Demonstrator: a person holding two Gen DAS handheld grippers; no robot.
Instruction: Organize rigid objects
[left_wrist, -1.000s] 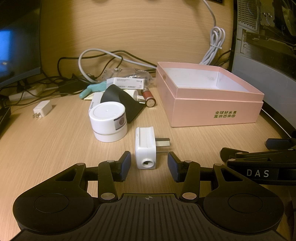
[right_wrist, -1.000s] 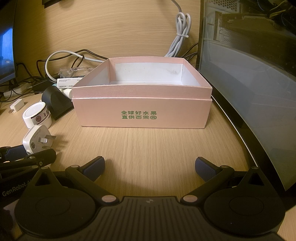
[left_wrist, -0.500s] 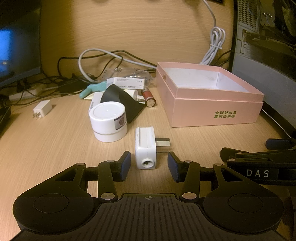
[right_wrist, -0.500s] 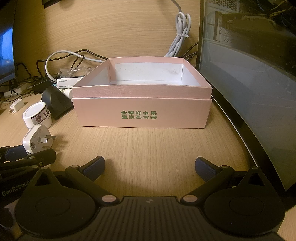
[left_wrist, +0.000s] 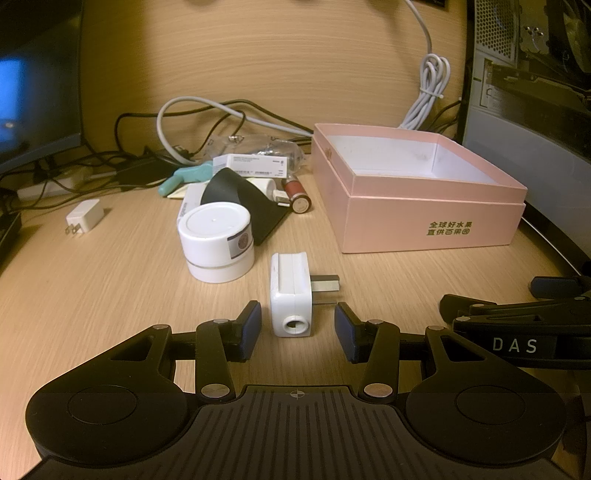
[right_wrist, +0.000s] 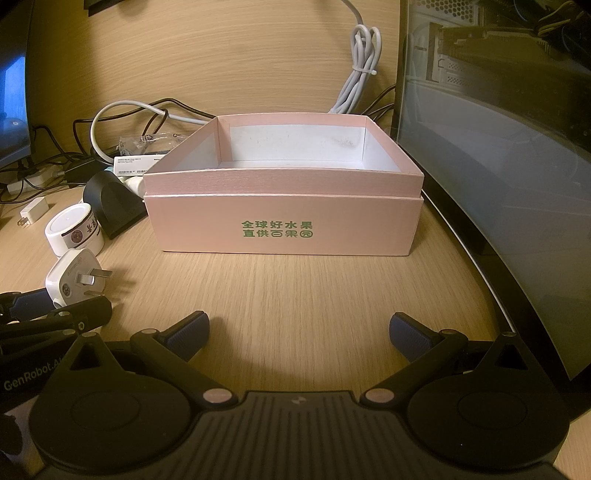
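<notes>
A white plug adapter (left_wrist: 291, 295) lies on the wooden desk, prongs pointing right; it also shows in the right wrist view (right_wrist: 72, 277). My left gripper (left_wrist: 297, 330) is open with its near end between the fingertips, neither pad touching it. A white round jar (left_wrist: 216, 242) stands just left of it. An open, empty pink box (left_wrist: 424, 199) sits to the right, and straight ahead in the right wrist view (right_wrist: 284, 221). My right gripper (right_wrist: 299, 332) is wide open and empty over bare desk in front of the box.
Behind the jar lies a pile: a black stand (left_wrist: 243, 206), a red battery (left_wrist: 297, 194), a white carton (left_wrist: 251, 164), a teal item (left_wrist: 184, 177). A white charger (left_wrist: 83, 218) lies left. Cables (left_wrist: 207, 114) run along the back. A computer case (right_wrist: 498, 147) stands right.
</notes>
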